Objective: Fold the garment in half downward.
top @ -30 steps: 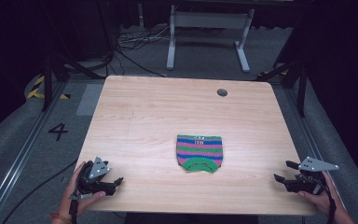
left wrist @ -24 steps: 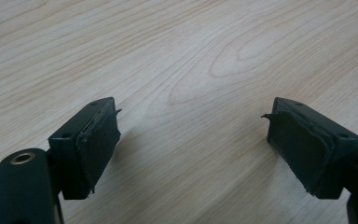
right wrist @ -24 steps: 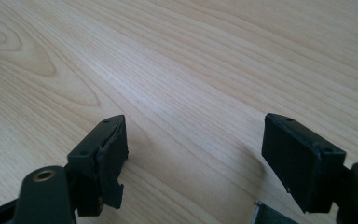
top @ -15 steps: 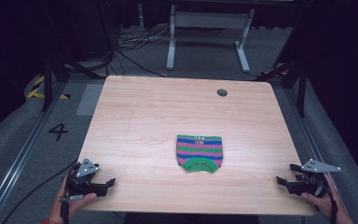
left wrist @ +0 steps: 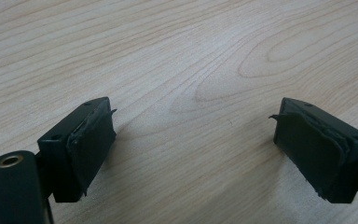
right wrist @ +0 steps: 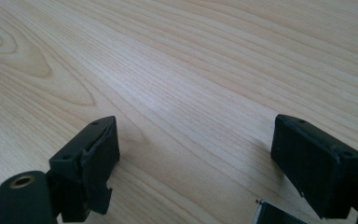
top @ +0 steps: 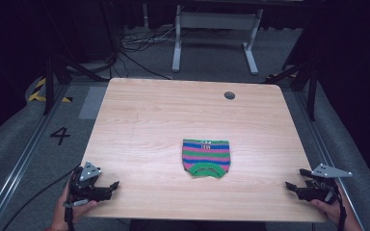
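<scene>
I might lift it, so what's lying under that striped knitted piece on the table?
The striped knitted piece lies flat on the wooden table; bare wood surrounds it. Anything beneath is covered by the fabric.

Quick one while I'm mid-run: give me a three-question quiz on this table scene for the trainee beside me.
1. True or false: the striped knit piece lies between the jaws of the left gripper.
2. Which is nearest the dark round hole in the table? A) left gripper B) right gripper C) striped knit piece
3. Fill in: both grippers sit at the table's ____ edge, one near each corner, jaws apart over bare wood.

Key: 1 false, it lies apart, mid-table, between the two grippers. 2 C. 3 near.
</scene>
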The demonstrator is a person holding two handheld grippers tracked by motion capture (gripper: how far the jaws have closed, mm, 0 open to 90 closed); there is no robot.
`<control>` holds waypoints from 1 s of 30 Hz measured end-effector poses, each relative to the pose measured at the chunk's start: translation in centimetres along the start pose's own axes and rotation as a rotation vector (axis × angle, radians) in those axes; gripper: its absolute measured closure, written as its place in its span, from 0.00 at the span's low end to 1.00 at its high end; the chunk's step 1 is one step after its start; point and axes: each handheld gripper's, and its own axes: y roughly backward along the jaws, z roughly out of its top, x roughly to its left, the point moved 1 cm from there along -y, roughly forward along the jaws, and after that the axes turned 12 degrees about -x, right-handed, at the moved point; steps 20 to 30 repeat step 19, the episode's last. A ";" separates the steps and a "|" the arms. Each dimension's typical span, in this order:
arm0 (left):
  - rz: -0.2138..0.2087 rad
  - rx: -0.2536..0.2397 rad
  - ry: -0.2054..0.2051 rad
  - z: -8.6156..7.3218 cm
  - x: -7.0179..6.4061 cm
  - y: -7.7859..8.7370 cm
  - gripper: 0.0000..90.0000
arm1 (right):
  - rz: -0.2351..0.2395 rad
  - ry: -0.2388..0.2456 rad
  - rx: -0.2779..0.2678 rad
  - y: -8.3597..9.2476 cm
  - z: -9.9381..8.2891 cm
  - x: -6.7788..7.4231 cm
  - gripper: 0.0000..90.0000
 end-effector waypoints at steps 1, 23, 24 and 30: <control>0.000 0.000 0.000 0.0 0.0 0.0 0.14 | 0.000 0.000 0.000 0.0 0.0 0.0 0.17; 0.038 0.025 0.028 0.2 0.2 -0.4 0.05 | 0.000 0.000 0.000 0.0 0.0 0.0 0.17; 0.038 0.025 0.028 0.2 0.2 -0.4 0.05 | 0.000 0.000 0.000 0.0 0.0 0.0 0.17; 0.038 0.025 0.028 0.2 0.2 -0.4 0.05 | 0.000 0.000 0.000 0.0 0.0 0.0 0.17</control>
